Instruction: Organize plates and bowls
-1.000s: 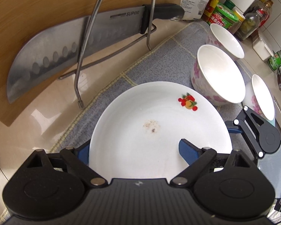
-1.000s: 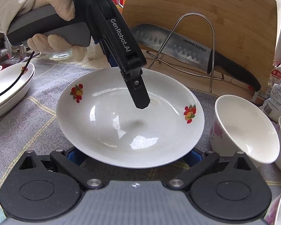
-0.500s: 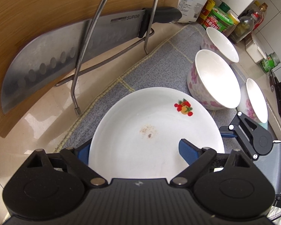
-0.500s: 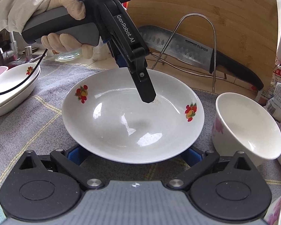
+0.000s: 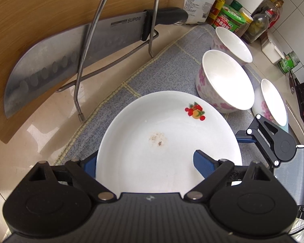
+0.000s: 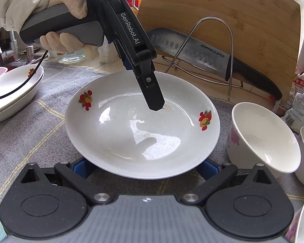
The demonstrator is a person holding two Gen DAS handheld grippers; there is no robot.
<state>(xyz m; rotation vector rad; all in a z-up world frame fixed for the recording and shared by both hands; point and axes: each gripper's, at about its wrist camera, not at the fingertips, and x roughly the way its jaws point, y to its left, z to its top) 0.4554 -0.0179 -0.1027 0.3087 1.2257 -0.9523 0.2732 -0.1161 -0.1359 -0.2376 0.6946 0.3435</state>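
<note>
A white plate with fruit prints (image 5: 164,141) (image 6: 141,129) is held above the grey mat. My left gripper (image 5: 146,160) is shut on the plate's rim, one finger over it and one under; it shows in the right wrist view (image 6: 155,101) reaching in from above. My right gripper (image 6: 141,167) is open, its blue pads (image 6: 81,167) low beneath the plate's near edge. Three white bowls with pink flowers (image 5: 225,83) (image 6: 261,137) stand on the mat at the right. Stacked white plates (image 6: 12,93) lie at the far left.
A cleaver (image 5: 75,56) rests on a wire stand (image 5: 119,30) against an upright wooden cutting board (image 6: 233,20) behind the mat. Jars and bottles (image 5: 233,18) crowd the back right corner. A sink tap (image 6: 10,48) is at the far left.
The left gripper has lifted the plate and carried it slightly left, away from the bowls. The right gripper stays open below it.
</note>
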